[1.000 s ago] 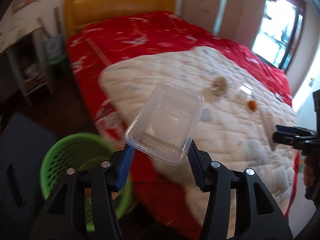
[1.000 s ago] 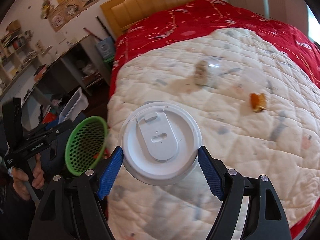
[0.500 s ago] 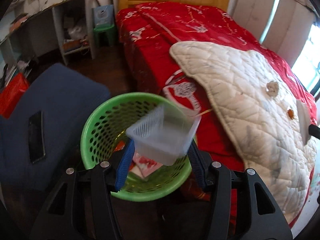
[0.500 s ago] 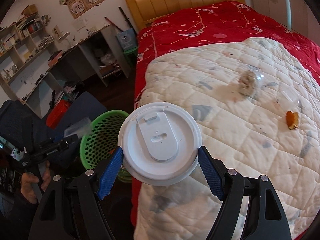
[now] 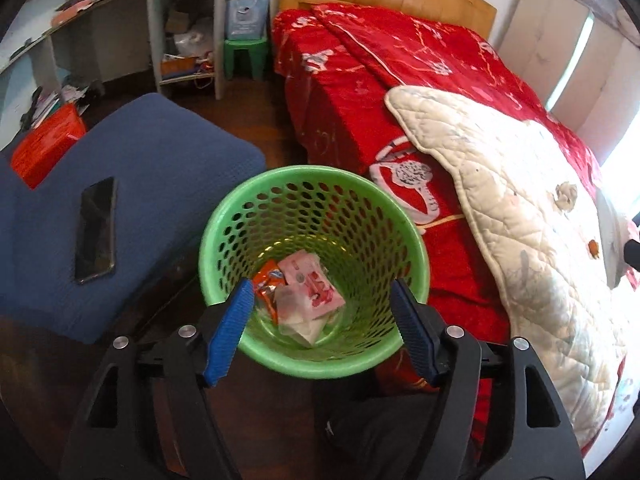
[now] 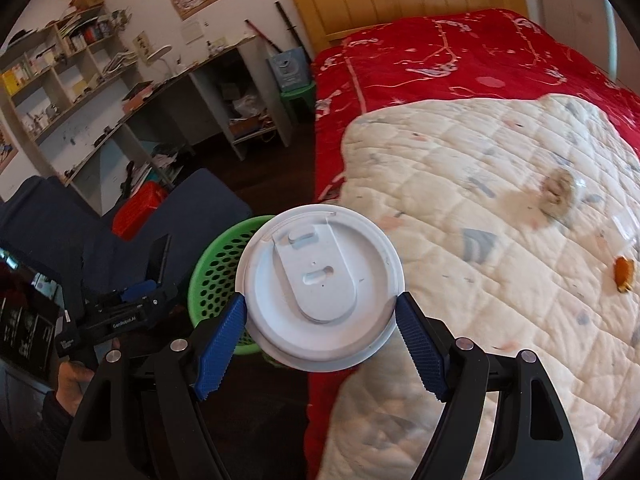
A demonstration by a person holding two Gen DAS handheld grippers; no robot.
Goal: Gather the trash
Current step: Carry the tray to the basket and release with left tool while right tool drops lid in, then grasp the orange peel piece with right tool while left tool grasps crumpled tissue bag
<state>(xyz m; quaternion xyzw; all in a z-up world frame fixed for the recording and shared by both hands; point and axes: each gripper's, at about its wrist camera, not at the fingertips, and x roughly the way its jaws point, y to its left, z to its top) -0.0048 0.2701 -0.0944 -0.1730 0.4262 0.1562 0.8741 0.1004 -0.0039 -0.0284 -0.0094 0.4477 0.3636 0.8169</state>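
My left gripper (image 5: 320, 292) hangs over the green mesh basket (image 5: 240, 224). Its jaws are opening and nothing is between them. Wrappers (image 5: 308, 284) lie at the basket's bottom; something clear seems to rest on them. My right gripper (image 6: 320, 312) is shut on a round white cup lid (image 6: 318, 288), held above the bed's edge, with the basket (image 6: 216, 272) just behind and to its left. In that view a hand (image 6: 72, 376) holds the left gripper (image 6: 138, 294) beside the basket. On the white quilt (image 6: 460, 240) lie a crumpled wad (image 6: 558, 192), an orange scrap (image 6: 624, 274) and a clear cup (image 6: 626, 228).
The basket stands on dark floor between the red-covered bed (image 5: 360, 92) and a blue cushioned seat (image 5: 160, 180) that bears a phone (image 5: 96, 230). A red box (image 5: 48, 148), a green stool (image 5: 244, 54) and cluttered desk shelves (image 6: 100, 92) stand further back.
My left gripper swung from above the bed to over the basket; the clear plastic tray has left its jaws, which now stand wider. My right gripper carried the lid left, closer to the basket.
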